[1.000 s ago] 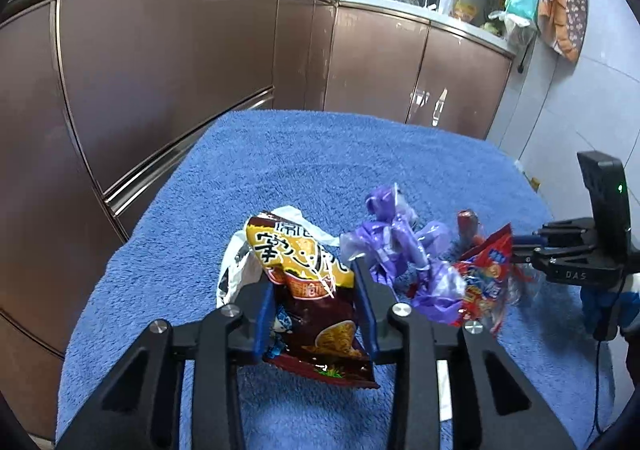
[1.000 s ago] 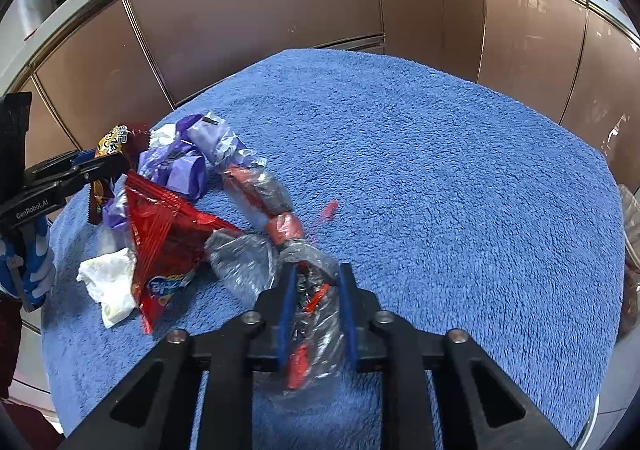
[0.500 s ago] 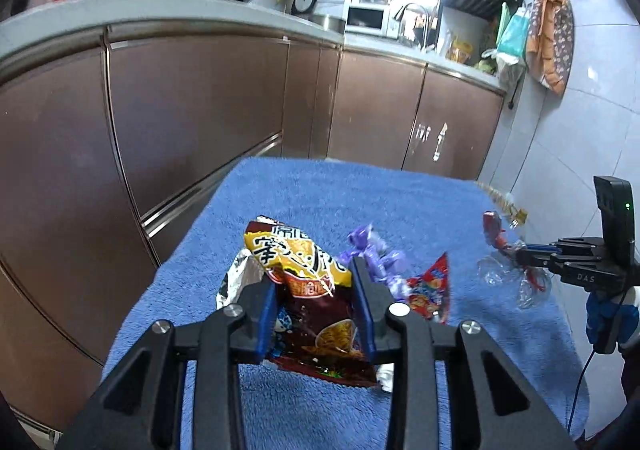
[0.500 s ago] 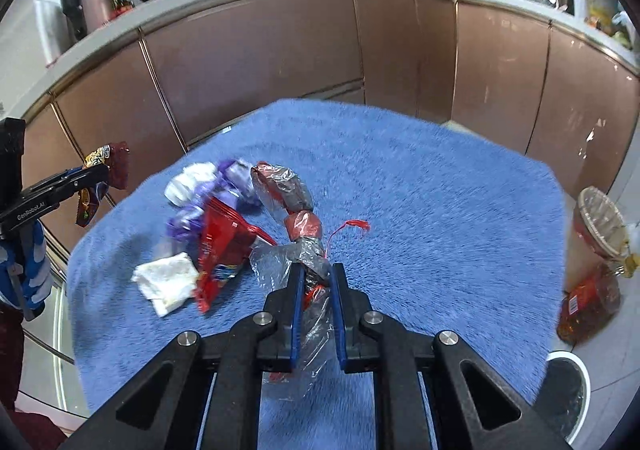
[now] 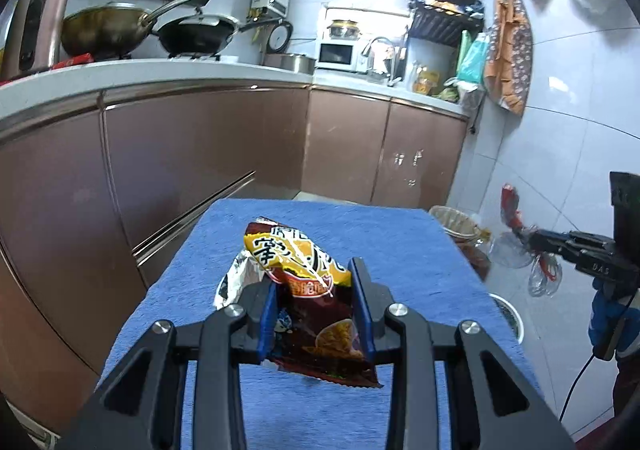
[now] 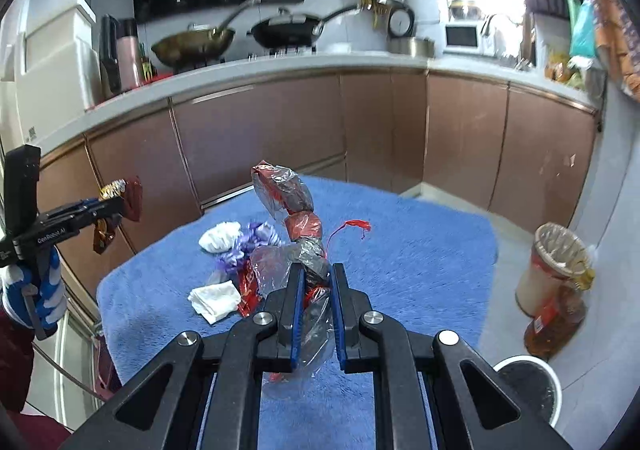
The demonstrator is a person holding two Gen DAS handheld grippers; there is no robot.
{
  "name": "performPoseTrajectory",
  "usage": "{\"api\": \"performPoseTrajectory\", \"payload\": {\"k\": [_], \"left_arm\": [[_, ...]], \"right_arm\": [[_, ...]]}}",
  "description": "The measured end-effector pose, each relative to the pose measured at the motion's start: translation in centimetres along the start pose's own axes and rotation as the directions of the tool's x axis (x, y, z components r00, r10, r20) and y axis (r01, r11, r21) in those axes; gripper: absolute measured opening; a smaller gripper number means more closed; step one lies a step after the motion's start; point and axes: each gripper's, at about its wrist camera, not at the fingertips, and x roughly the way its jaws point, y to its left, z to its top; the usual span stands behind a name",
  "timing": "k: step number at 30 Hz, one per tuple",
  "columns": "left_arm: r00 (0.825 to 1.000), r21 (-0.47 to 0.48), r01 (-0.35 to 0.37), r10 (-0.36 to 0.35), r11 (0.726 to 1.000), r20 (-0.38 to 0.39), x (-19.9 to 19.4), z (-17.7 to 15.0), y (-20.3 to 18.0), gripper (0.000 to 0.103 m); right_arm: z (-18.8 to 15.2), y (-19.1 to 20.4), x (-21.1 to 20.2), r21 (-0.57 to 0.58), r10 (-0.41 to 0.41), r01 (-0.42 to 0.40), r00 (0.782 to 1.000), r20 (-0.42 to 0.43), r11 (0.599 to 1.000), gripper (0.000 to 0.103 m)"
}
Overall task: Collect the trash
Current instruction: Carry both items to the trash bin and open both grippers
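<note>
My left gripper [image 5: 314, 274] is shut on a brown and yellow snack bag [image 5: 308, 290] and holds it above the blue towel table [image 5: 400, 250]. It also shows in the right wrist view [image 6: 116, 206] at the far left, clear of the table. My right gripper [image 6: 314, 274] is shut on a clear plastic wrapper with red and dark pieces [image 6: 296, 218], held up above the table. In the left wrist view this wrapper [image 5: 532, 250] hangs beyond the table's right edge. A purple wrapper [image 6: 248, 246], white tissues [image 6: 216, 298] and a red packet [image 6: 246, 286] lie on the towel.
A white-rimmed bin [image 6: 532, 390] stands on the floor at the right of the table. A lined basket and an oil bottle [image 6: 556, 290] stand beside it. Brown kitchen cabinets [image 6: 280, 138] run behind the table, with pans on the counter.
Both grippers have risen well above the table with their loads. The snack bag and the plastic wrapper have come off the towel, and the right gripper has drifted toward the table's right side.
</note>
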Motion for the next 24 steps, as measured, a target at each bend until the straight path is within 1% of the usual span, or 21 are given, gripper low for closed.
{"api": "performPoseTrajectory", "payload": {"k": [4, 8, 11, 14, 16, 19, 21, 22, 23, 24], "left_arm": [[0.999, 0.031, 0.047, -0.047, 0.998, 0.005, -0.1, 1.0, -2.9, 0.031], [0.994, 0.069, 0.111, -0.111, 0.991, 0.003, 0.5, 2.2, -6.2, 0.031], [0.985, 0.104, 0.172, -0.172, 0.98, -0.006, 1.7, 3.1, -9.4, 0.031], [0.969, 0.139, 0.247, -0.244, 0.959, -0.038, 3.8, 3.7, -13.1, 0.031], [0.954, 0.171, 0.299, -0.29, 0.939, -0.077, 5.9, 3.8, -16.1, 0.031], [0.929, 0.209, 0.367, -0.344, 0.906, -0.138, 9.0, 3.7, -20.1, 0.031], [0.903, 0.229, 0.422, -0.384, 0.877, -0.193, 11.7, 3.3, -23.4, 0.031], [0.893, 0.234, 0.441, -0.397, 0.867, -0.214, 12.7, 3.0, -24.7, 0.031], [0.877, 0.238, 0.469, -0.414, 0.851, -0.245, 14.1, 2.6, -26.4, 0.031], [0.862, 0.239, 0.492, -0.428, 0.837, -0.272, 15.4, 2.3, -27.7, 0.031]], "right_arm": [[0.3, -0.7, -3.5, 0.019, -0.048, 0.047, 0.996, 0.069, 0.999, 0.012], [0.4, -2.3, -7.3, 0.05, -0.13, 0.124, 0.982, 0.137, 0.991, 0.012], [0.0, -3.6, -8.9, 0.084, -0.194, 0.182, 0.967, 0.163, 0.98, 0.012], [-0.6, -5.7, -9.9, 0.136, -0.257, 0.235, 0.952, 0.167, 0.962, 0.012], [-1.2, -7.1, -10.2, 0.173, -0.301, 0.273, 0.94, 0.161, 0.946, 0.012], [-2.4, -9.9, -10.2, 0.256, -0.346, 0.304, 0.928, 0.138, 0.918, 0.012], [-3.5, -11.9, -10.0, 0.297, -0.392, 0.348, 0.914, 0.104, 0.889, 0.012], [-4.0, -12.8, -10.1, 0.312, -0.404, 0.359, 0.91, 0.092, 0.88, 0.012], [-4.6, -13.7, -10.1, 0.33, -0.419, 0.374, 0.905, 0.076, 0.867, 0.012], [-5.2, -14.9, -9.8, 0.345, -0.445, 0.402, 0.894, 0.05, 0.848, 0.012]]}}
